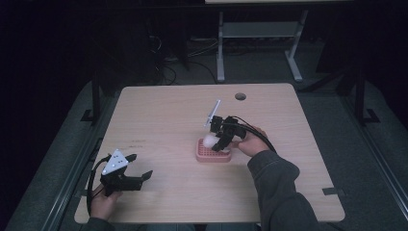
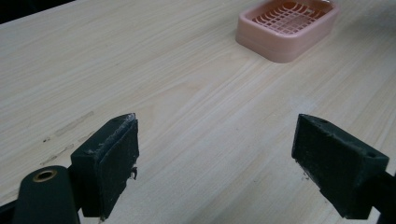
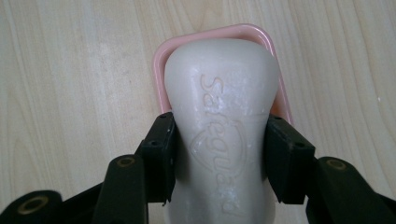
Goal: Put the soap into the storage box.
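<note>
A pale, waisted bar of white soap [image 3: 224, 135] embossed with a brand name hangs directly over a pink, rectangular plastic soap dish with a slotted grid floor [image 3: 161, 70], clamped at its narrow middle by the fingers [image 3: 159, 158] of the right gripper [image 1: 219, 140]. In the right gripper view the bar's long axis runs straight away from the camera, in line with the dish's own length, and the dish's rounded pink rim frames the bar's far end on three sides; whether the bar touches the grid yet cannot be told from these pictures. The high view shows the same gripper, tilted down over the dish [image 1: 213, 154] near the middle of the light wooden worktop [image 1: 288, 144], the white bar [image 1: 210, 140] bright just above the pink tray. The left gripper [image 1: 139, 168] rests well apart, near the worktop's front-left corner, its fingers [image 2: 112, 163] spread wide and holding nothing; from its own camera the dish [image 2: 287, 28] lies far ahead and to the right across bare wood. The right hand is plainly the nearer one, and the coming move appears to turn on the drop: the soap lies lengthwise above the tray, so a straight lowering and release should seat it, provided the bar stays square to the rim.
</note>
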### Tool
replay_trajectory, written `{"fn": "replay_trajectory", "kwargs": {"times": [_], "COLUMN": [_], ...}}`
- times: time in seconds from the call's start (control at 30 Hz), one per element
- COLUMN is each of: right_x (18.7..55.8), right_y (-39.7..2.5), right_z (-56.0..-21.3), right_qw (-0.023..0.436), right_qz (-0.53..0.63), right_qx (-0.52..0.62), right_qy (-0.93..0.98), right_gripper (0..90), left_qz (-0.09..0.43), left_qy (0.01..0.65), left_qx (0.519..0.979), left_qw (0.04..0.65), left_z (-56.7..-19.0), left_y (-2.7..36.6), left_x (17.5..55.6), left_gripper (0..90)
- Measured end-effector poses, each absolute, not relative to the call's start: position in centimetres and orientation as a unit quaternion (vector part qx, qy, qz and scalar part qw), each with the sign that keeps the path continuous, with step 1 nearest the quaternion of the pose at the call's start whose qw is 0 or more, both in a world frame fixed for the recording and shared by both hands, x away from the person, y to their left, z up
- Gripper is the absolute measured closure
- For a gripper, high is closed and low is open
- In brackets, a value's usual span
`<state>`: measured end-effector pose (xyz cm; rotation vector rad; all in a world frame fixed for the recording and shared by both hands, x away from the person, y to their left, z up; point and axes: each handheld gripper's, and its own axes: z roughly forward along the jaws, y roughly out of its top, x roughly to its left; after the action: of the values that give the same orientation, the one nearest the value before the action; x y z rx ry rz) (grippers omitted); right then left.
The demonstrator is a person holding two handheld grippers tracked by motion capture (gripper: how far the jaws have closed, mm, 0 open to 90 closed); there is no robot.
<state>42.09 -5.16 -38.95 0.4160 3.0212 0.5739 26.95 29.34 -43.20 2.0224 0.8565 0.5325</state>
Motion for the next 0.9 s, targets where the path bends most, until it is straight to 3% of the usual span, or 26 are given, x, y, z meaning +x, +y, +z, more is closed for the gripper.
{"fn": "replay_trajectory", "kwargs": {"times": [0.9], "right_x": [43.2], "right_y": [-3.9], "right_z": [-41.0], "right_qw": [-0.001], "right_qz": [0.166], "right_qx": [0.136], "right_qy": [0.977], "right_gripper": [48.7], "left_qz": [0.213], "left_qy": [0.344], "left_qx": [0.807], "left_qw": [0.430], "left_z": [-43.1], "left_y": [29.4], "left_x": [26.9], "left_gripper": [14.5]}}
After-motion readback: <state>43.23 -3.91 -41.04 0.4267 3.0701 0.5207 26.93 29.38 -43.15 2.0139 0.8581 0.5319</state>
